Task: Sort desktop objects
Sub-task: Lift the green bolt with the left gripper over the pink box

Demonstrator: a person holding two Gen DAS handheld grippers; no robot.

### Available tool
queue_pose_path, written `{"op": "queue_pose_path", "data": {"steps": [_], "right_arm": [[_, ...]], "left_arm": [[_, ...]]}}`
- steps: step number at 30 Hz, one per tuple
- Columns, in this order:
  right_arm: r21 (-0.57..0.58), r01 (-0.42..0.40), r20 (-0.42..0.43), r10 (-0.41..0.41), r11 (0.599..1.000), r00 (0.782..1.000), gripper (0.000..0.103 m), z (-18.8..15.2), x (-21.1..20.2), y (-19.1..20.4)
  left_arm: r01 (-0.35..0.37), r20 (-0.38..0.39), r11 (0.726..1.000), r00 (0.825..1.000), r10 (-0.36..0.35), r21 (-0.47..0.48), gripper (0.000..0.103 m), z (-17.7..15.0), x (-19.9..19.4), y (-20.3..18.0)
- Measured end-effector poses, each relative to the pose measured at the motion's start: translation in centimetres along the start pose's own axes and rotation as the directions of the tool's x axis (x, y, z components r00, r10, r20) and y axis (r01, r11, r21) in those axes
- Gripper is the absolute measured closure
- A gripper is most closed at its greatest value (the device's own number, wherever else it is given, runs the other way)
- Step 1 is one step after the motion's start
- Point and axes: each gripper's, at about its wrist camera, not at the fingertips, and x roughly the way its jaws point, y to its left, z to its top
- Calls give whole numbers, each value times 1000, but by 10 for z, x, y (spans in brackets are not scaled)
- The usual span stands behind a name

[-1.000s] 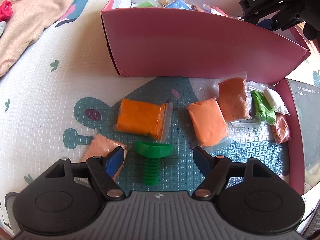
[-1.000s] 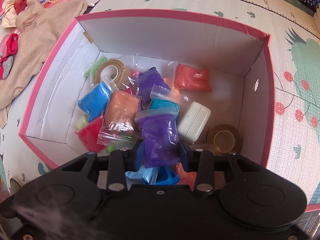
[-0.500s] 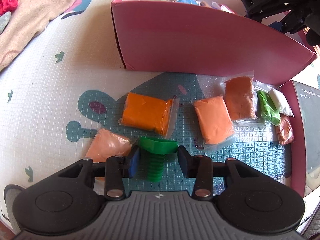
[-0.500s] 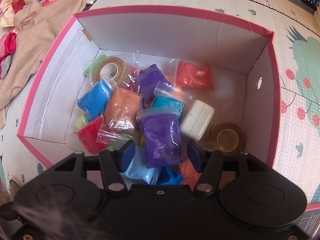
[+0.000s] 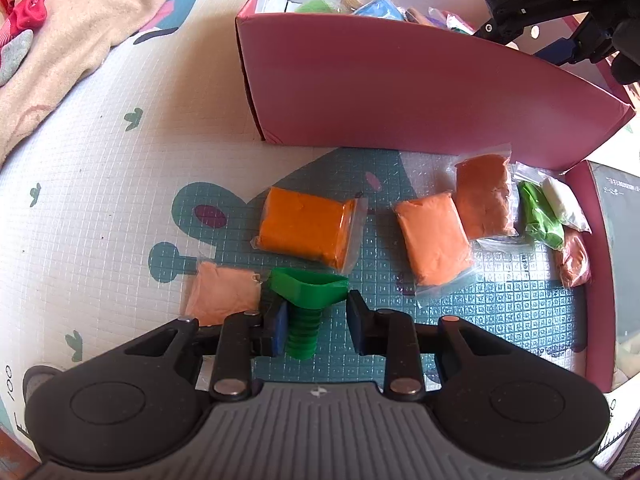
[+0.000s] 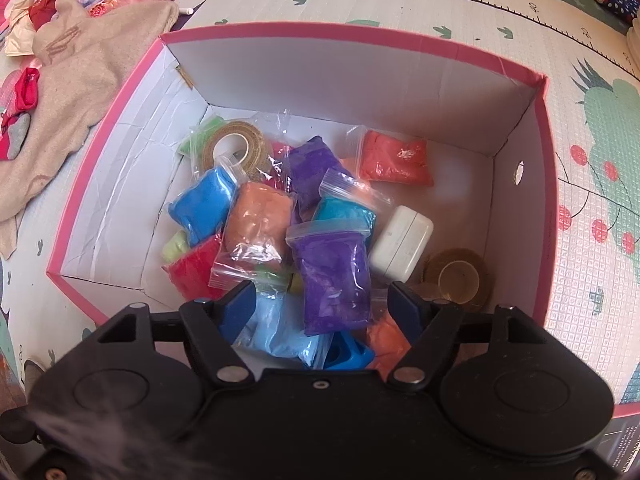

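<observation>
Green screw [image 5: 305, 309] sits btwn left claw [image 5: 316, 322] tips, not gripped; right claw [image 6: 322, 306] released over pink box [image 6: 548, 208].

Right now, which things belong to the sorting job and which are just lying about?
Job:
green plastic bolt
orange clay bag
purple clay bag
pink box
left gripper
right gripper

Lying about:
beige sweater
play mat

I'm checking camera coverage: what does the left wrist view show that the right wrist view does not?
Only the left wrist view shows the green bolt between the left gripper's open fingers, and the orange bags on the mat. Only the right wrist view shows the box floor: purple bag, white case, tape roll, under the open right gripper. Both show the pink box and beige garment.
</observation>
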Motion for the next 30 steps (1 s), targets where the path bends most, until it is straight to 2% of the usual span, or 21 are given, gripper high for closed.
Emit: {"op": "queue_pose_path", "data": {"steps": [19, 30], "right_arm": [[-7, -2, 73, 3, 1000, 997, 30, 0, -41, 12], [32, 2, 103, -5, 999, 995, 29, -8, -74, 7]], "left_arm": [[64, 79, 997, 995, -68, 54, 74, 9, -46, -22], [85, 159, 994, 983, -95, 65, 74, 22, -84, -27]]}}
